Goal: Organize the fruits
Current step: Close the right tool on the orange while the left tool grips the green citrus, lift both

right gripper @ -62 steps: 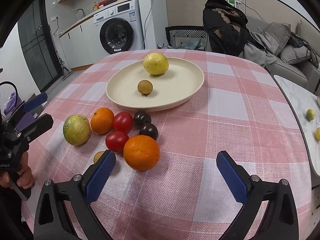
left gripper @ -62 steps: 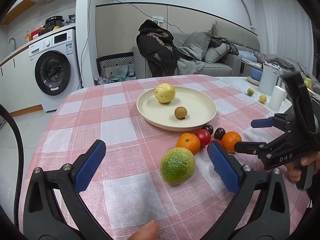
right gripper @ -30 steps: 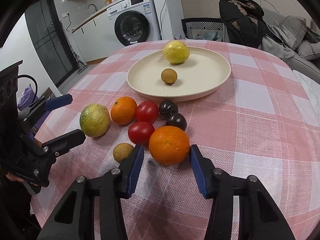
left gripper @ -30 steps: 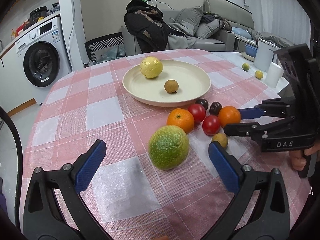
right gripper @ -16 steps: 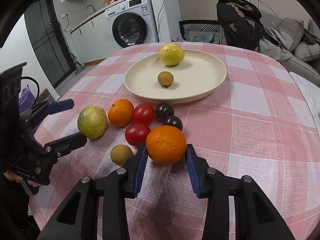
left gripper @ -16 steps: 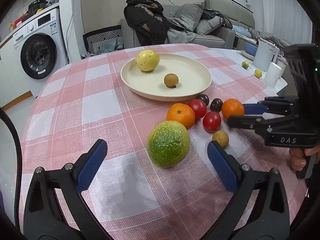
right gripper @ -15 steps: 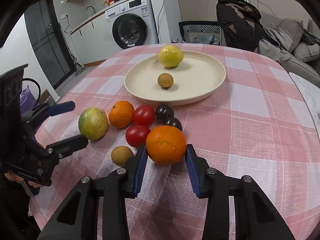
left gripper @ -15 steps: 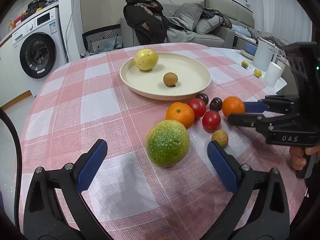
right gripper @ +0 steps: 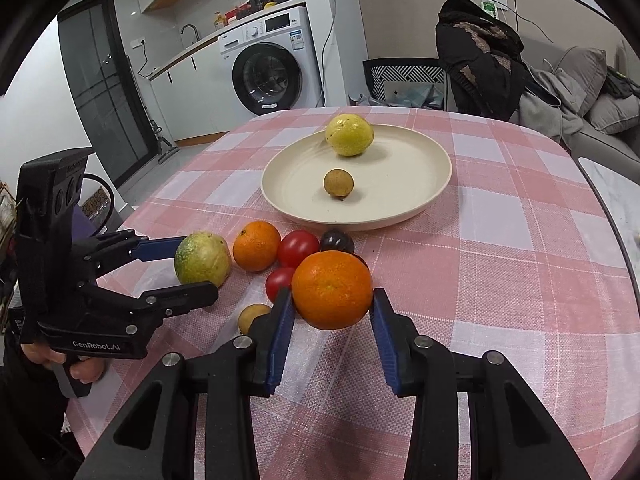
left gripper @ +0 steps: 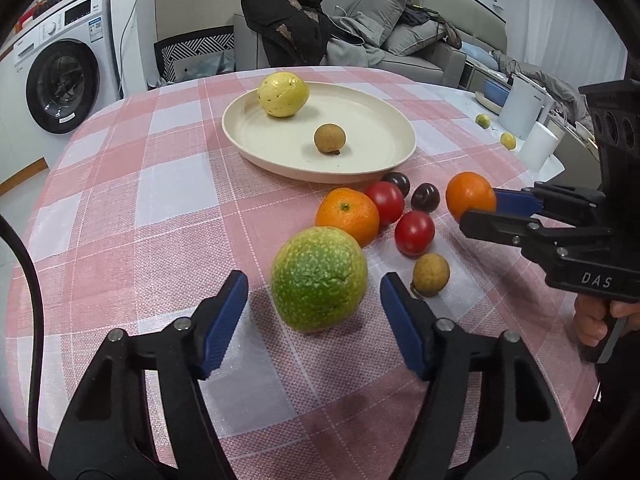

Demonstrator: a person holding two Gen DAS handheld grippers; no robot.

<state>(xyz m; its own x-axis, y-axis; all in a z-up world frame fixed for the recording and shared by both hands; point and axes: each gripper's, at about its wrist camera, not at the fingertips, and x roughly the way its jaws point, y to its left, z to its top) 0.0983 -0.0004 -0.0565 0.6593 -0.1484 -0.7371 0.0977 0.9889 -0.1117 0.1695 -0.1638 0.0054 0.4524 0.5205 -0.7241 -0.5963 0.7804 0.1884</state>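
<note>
On the table (left gripper: pixel 120 184), spread with a pink and white checked cloth, the right tool (right gripper: pixel 331 312) is clamped on a large orange (right gripper: pixel 331 289), its blue pads pressed against both sides of the fruit at the near end of the cluster. The left tool (left gripper: pixel 314 312) straddles a mottled green fruit (left gripper: pixel 319 278); its jaws have just been closing, yet narrow gaps still show between the blue pads (left gripper: pixel 224 316) and the fruit's skin, so it is not gripped. In the right wrist view that green fruit sits between the left tool's two fingers at the left edge of the cluster. Just beside it lies a smaller orange (left gripper: pixel 347 216), then two red tomatoes (left gripper: pixel 414 233), one behind the other, and two dark plums (left gripper: pixel 425 197) close to the rim of a cream plate (left gripper: pixel 256 148). A small brown longan (left gripper: pixel 431 274) rests on the cloth just right of the left tool's right pad. On the plate are a yellow passion fruit (left gripper: pixel 283 94) near the far rim and a second longan (left gripper: pixel 329 139) near the middle, apart from each other. A person's hand (right gripper: pixel 76 364) grips the left tool's handle. Behind the table stand a washing machine (right gripper: pixel 268 60) and a dark jacket (right gripper: pixel 478 56) draped over a seat.
</note>
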